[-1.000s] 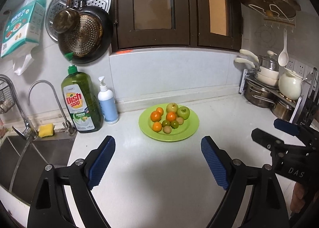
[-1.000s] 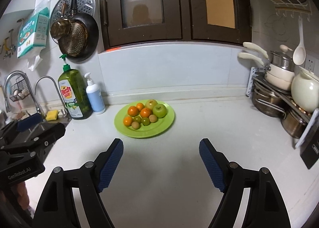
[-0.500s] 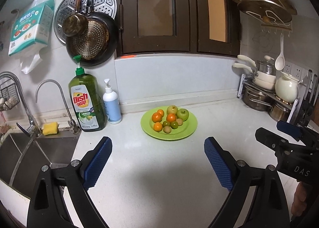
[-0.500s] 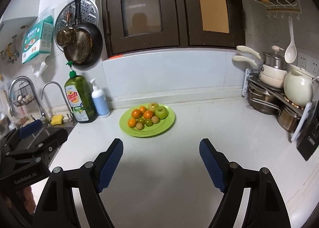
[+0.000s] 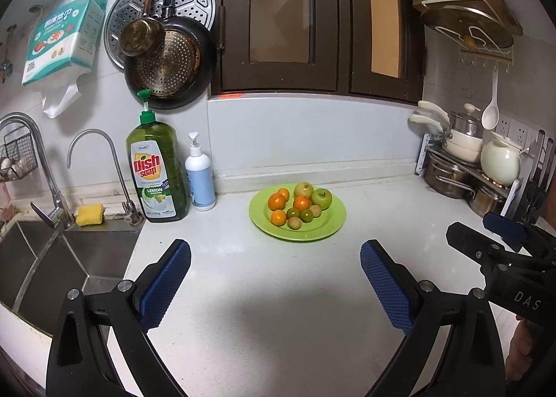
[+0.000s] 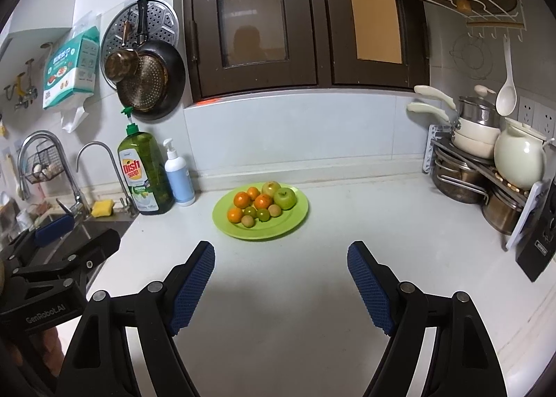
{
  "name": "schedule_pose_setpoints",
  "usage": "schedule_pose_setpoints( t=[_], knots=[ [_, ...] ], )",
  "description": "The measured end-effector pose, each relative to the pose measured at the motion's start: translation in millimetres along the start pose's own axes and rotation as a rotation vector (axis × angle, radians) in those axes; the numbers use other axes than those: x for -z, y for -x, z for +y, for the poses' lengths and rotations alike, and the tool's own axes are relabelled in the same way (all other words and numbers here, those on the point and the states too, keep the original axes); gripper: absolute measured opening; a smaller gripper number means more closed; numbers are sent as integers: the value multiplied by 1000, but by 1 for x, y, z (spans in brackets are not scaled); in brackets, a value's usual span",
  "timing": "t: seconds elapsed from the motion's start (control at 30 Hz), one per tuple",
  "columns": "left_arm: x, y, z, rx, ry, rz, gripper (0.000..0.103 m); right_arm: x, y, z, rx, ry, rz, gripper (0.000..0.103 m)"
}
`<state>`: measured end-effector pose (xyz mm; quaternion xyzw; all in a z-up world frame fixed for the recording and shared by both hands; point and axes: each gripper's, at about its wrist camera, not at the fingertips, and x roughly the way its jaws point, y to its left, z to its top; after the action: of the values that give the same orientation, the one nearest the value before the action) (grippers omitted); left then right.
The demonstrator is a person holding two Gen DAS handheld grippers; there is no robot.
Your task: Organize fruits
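A lime-green plate (image 5: 332,223) (image 6: 295,220) sits on the white counter near the back wall. On it lie several fruits: a green apple (image 5: 321,198) (image 6: 285,198), a yellowish apple (image 5: 303,189), orange tangerines (image 5: 277,201) (image 6: 242,199) and small green and brown fruits (image 5: 306,215). My left gripper (image 5: 274,263) hovers over the counter in front of the plate, its jaws opening with nothing between them. My right gripper (image 6: 280,259) stands open and empty, also short of the plate. Each gripper shows at the edge of the other's view.
A dish soap bottle (image 5: 157,171) and a white pump bottle (image 5: 199,176) stand left of the plate. The sink (image 5: 52,258) with faucets lies at the left. A rack of pots and a cream jug (image 5: 500,162) fills the right corner. Pans hang on the wall.
Both grippers have drawn back from the plate, which looks smaller and farther now. The left gripper's jaws have spread wider. The right jaws keep the same gap.
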<state>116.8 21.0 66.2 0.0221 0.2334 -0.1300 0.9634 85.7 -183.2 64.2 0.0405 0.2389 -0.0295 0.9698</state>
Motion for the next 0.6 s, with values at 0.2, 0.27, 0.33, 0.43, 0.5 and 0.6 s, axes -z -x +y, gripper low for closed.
schedule_pose_setpoints(
  t=[0.2,0.27,0.33,0.43,0.5,0.6],
  knots=[
    [1,0,1,6,2,5,100,1,-1,1,-8,1,7,79],
    [1,0,2,5,2,2,100,1,-1,1,-8,3,8,79],
    [1,1,2,5,2,1,100,1,-1,2,-9,3,7,79],
    [0,0,2,4,3,1,100,1,-1,2,-9,4,8,79],
    [0,1,3,3,5,2,100,1,-1,2,-11,4,7,79],
    [1,0,4,3,6,5,100,1,-3,3,-13,9,10,79]
  ],
)
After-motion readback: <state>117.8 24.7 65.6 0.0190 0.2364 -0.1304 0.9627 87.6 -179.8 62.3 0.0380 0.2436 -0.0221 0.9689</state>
